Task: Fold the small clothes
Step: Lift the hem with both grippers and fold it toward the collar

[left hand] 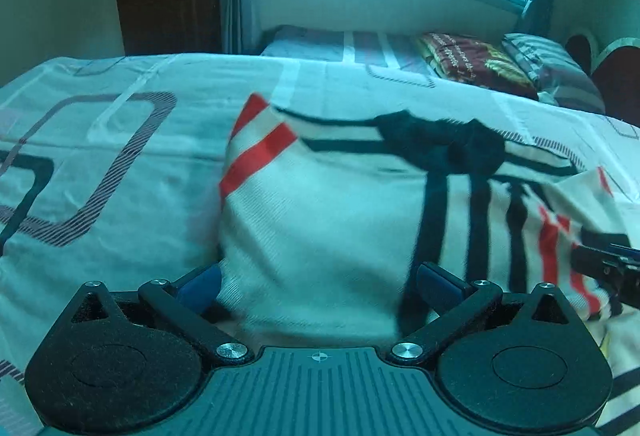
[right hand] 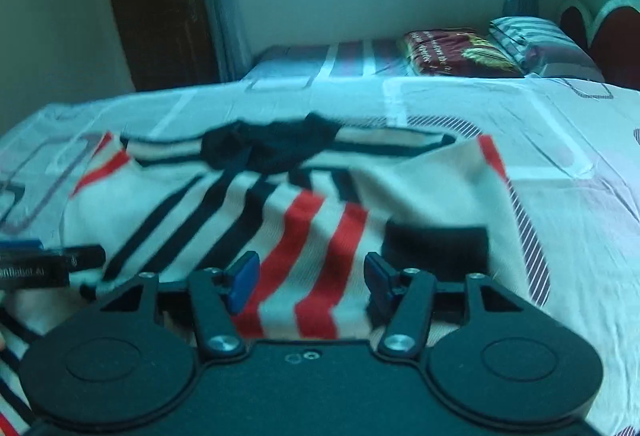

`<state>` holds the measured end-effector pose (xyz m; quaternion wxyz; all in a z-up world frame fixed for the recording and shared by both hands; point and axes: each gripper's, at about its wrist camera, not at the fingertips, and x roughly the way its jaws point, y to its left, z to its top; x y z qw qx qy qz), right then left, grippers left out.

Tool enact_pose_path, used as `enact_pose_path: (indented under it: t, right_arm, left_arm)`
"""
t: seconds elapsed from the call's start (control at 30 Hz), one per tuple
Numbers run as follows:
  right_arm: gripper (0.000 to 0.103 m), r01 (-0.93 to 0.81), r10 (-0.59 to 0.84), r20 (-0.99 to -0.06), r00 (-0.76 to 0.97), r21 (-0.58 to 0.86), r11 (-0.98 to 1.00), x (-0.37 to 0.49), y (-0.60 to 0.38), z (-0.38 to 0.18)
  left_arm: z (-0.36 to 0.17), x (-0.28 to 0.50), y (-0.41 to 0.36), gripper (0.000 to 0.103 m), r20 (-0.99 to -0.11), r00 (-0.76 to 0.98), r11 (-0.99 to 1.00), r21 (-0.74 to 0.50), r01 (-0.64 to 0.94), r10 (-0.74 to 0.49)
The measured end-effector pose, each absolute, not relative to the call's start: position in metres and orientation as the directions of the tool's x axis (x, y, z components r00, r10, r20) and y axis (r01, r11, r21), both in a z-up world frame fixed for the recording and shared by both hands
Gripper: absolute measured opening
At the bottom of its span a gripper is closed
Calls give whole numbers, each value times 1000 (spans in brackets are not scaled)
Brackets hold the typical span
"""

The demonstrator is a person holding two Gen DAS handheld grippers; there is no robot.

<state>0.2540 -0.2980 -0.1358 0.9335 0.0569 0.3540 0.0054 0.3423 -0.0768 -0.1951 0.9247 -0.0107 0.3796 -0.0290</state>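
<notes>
1. The left gripper is seen with its blue-padded fingers spread wide at the lower middle of its frame; nothing is pinched, though shirt cloth lies between and under them.
2. The right gripper is likewise held open at the lower middle of its view, the pads apart over the red stripes.
3. The shirt is spread on the bed, filling the centre and right of both views, its dark collar toward the upper middle.
4. One sleeve or side, at the centre right of the right view, appears already laid over the body; the rest is judged unfolded, so most of the task remains.
5. The shirt is a soft cream knit with a fine ribbed weave, navy bars and red stripes. Blur hides finer detail.
6. The sheet is thin, pale and lightly creased, printed with rounded rectangles.
</notes>
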Motion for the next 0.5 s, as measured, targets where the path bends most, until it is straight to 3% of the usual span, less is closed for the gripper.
enact_pose_path:
  t: [0.17, 0.33, 0.5]
  right_arm:
    - [58, 6, 66, -653, 754, 106, 994, 253, -302, -132]
    - [58, 20, 45, -719, 694, 83, 996, 258, -309, -156]
    - [58, 26, 58, -700, 712, 109, 994, 243, -313, -145]
  left_arm:
    - [-199, 345, -97, 103, -716, 694, 996, -36, 76, -79]
    - [-213, 341, -105, 103, -725, 686, 997, -4, 74, -54]
    - [-204, 333, -106, 103, -731, 682, 998, 5, 62, -39]
